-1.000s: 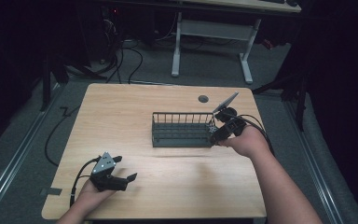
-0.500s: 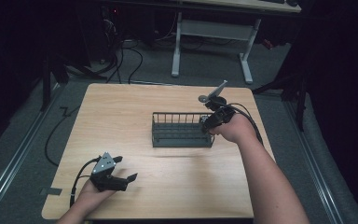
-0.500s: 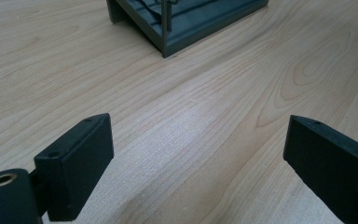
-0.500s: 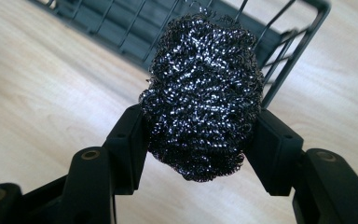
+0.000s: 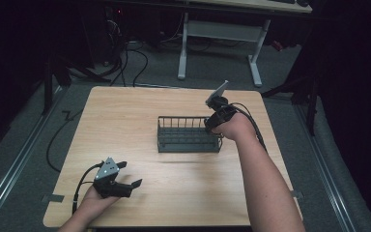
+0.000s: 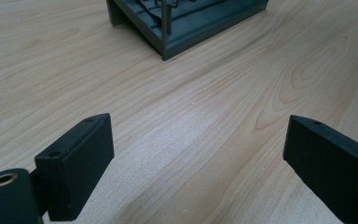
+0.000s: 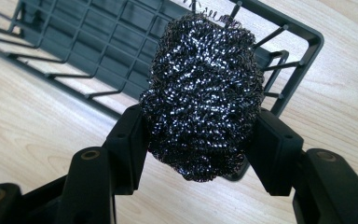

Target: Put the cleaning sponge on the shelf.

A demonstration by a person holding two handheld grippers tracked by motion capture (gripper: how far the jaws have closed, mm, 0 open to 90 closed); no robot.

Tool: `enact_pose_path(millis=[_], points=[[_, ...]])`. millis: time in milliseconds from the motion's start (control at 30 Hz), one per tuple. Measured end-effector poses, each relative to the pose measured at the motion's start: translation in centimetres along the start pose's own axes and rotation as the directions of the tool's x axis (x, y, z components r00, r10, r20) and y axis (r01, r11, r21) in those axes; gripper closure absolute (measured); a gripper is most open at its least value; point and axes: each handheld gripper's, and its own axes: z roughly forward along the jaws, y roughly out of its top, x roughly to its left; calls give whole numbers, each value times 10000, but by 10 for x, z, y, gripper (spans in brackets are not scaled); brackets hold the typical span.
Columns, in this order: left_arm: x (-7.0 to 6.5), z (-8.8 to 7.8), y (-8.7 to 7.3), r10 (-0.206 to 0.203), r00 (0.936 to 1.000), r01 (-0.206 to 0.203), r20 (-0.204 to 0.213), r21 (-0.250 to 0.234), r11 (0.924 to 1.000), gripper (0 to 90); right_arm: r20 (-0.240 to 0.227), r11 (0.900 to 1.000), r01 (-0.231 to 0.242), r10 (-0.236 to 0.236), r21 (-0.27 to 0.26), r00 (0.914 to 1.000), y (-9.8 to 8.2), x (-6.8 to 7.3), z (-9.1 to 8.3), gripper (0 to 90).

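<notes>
Left hand-held gripper [image 5: 125, 180] rests low at the near left of the bench [image 5: 125, 125], jaws spread wide apart with bare wood grain between them; the dark grey wire rack [image 5: 189, 135] stands well ahead of it, one corner showing in the left gripper view. Right hand-held gripper [image 5: 212, 126] sits at the rack's right end, its jaws clamped on a steel wool scourer [image 7: 203, 91], a dark glinting ball of coiled wire bulging above the pads. Just beyond the scourer lies the rack's rim and bars. No brand, label or writing can be read anywhere.
</notes>
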Motion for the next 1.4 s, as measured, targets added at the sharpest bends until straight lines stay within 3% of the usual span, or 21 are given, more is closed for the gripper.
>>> enact_pose_path(millis=[433, 800, 867, 1133, 1400], points=[[1, -1, 0, -75, 10000, 75, 5, -54, 10000, 92, 174, 9967, -453, 443, 667, 9989, 11, 1, 30, 427], [1, -1, 0, -59, 10000, 59, 1, -68, 10000, 92, 208, 9922, -623, 604, 1077, 9980, 14, 2, 47, 420], [1, -1, 0, -52, 10000, 52, 15, -54, 10000, 92, 259, 9928, -486, 460, 1093, 9986, 14, 4, 49, 417], [1, -1, 0, -57, 10000, 57, 16, -74, 10000, 92, 163, 9922, -712, 699, 1025, 9974, 13, 4, 46, 372], [1, -1, 0, -45, 10000, 45, 2, -10, 10000, 92, 104, 9962, -728, 724, 476, 9973, 14, 3, 25, 332]])
